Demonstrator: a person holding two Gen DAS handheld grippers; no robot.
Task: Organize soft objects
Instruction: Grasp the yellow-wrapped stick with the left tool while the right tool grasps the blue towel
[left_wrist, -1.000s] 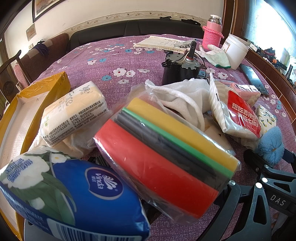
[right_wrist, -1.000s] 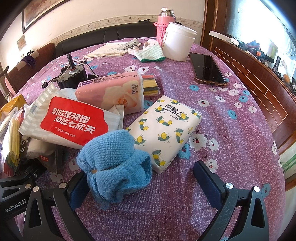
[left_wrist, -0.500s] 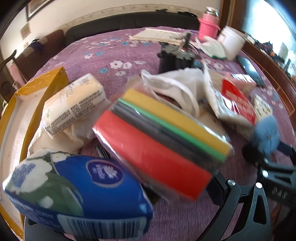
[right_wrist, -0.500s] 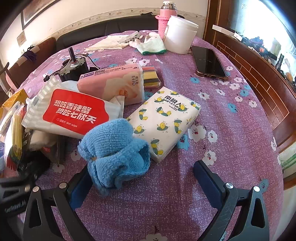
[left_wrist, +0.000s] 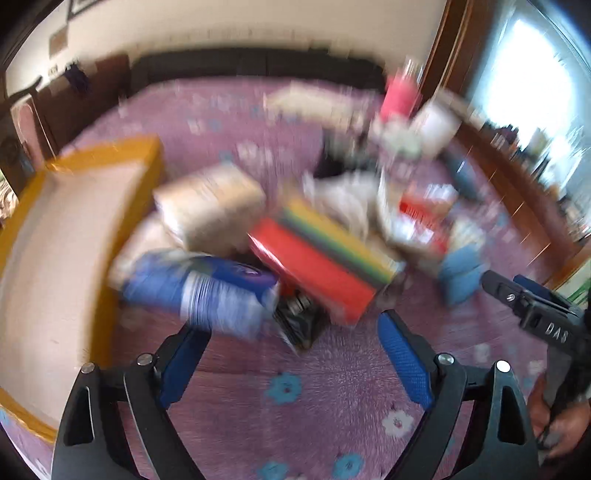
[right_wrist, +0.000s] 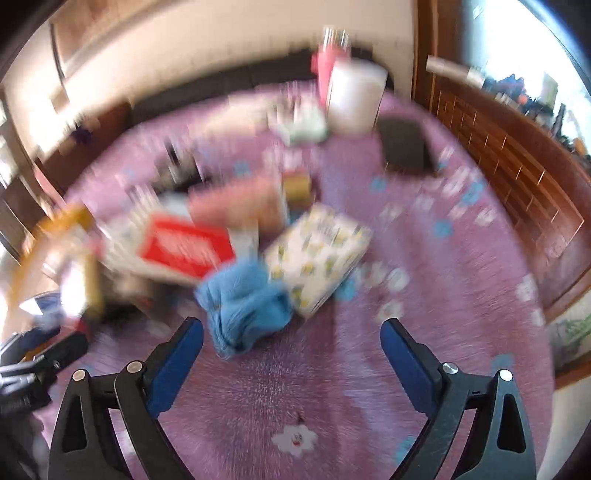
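Both views are motion-blurred. My left gripper (left_wrist: 291, 332) is open and empty, just short of a blue tissue pack (left_wrist: 199, 291) and a red-yellow-green sponge pack (left_wrist: 321, 258) on the purple floral tablecloth. A beige tissue pack (left_wrist: 210, 203) lies behind them. A yellow box (left_wrist: 55, 258) stands at the left. My right gripper (right_wrist: 291, 339) is open and empty, just short of a blue knit cloth (right_wrist: 243, 302). Beside the cloth lie a yellow-patterned tissue pack (right_wrist: 317, 254), a red-labelled wet wipe pack (right_wrist: 181, 247) and a pink pack (right_wrist: 240, 203).
A black motor (left_wrist: 340, 158), a pink bottle (right_wrist: 325, 66), a white tub (right_wrist: 354, 99) and a dark phone (right_wrist: 406, 147) sit at the far side. The right gripper's body (left_wrist: 535, 317) shows at the left view's right edge. A wooden rail (right_wrist: 517, 177) borders the right.
Both grippers have pulled back and up from the pile. The blue tissue pack and the blue cloth, near the fingers before, now lie further ahead. Both views have become blurred.
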